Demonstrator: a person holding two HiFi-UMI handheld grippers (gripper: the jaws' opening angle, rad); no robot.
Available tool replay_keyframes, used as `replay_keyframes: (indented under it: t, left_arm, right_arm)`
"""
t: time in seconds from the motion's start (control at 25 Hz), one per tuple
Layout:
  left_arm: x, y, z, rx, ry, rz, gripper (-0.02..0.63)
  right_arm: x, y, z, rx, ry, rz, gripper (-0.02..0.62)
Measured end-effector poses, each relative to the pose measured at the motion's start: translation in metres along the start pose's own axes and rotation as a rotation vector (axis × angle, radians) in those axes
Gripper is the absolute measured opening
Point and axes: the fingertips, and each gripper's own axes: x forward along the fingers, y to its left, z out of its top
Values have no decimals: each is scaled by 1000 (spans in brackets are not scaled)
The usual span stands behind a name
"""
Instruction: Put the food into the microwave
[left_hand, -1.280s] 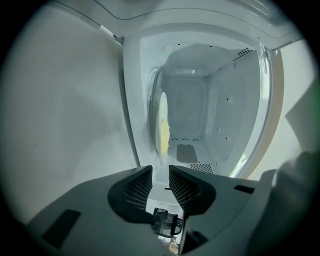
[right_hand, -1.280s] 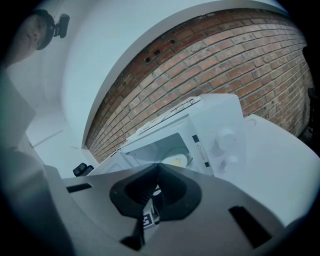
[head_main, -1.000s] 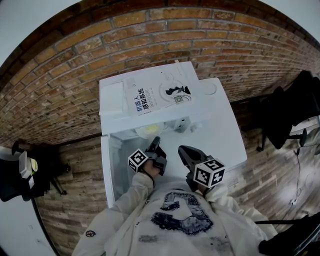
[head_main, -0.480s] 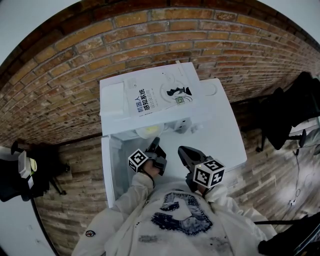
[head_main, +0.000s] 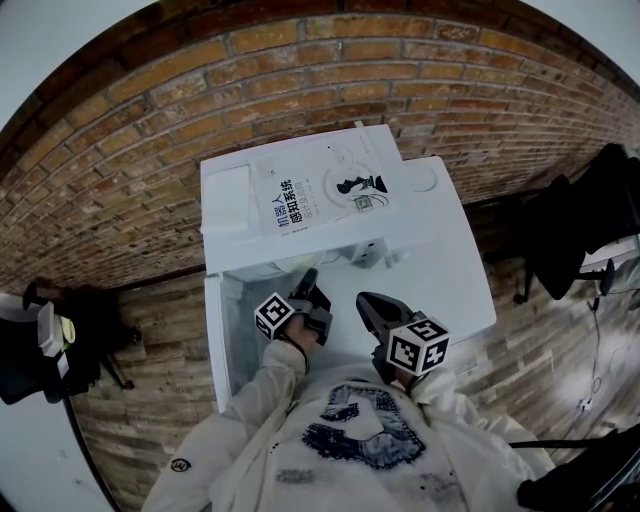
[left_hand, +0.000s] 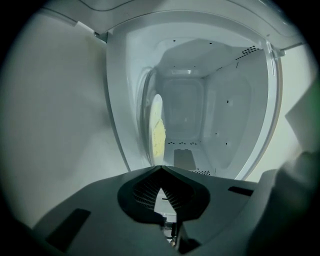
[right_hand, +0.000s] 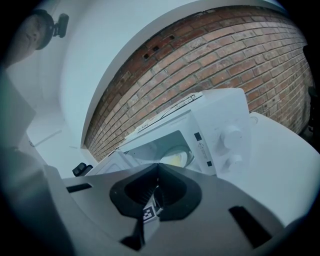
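The left tongs (head_main: 308, 281), spread a second ago, are now clenched empty at the mouth of the microwave (head_main: 300, 190), whose food (left_hand: 158, 131) now lies inside, while the right tongs (head_main: 368, 303) wait clenched empty over the table (head_main: 455, 280), so shutting the door (head_main: 228, 340) looks next.

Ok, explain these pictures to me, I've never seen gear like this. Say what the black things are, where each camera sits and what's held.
No robot here: a person holds two hand-operated grippers. The head view looks down from the person's head at the left gripper and right gripper, a white microwave on a white table, its door open, a book on top. The other two views come from cameras riding on each gripper, looking along its jaws. Both pairs of jaws are shut, holding nothing. The yellow food already sits inside the microwave.
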Motion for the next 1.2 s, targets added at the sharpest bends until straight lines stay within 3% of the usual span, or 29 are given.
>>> replay_keyframes:
  t: [0.56,1.04,1.2]
  left_arm:
    - [15,-5,18,-2,-15,-12,8]
    - [16,-9,12,-11,-10,-17,8]
    - [9,-18,4,26,5,-30,8]
  right_arm:
    - [10,-4,2,4,15,-1,14]
    - [9,-6,3,7,11,5,14]
    - [7,-1,1,4,10,18,14]
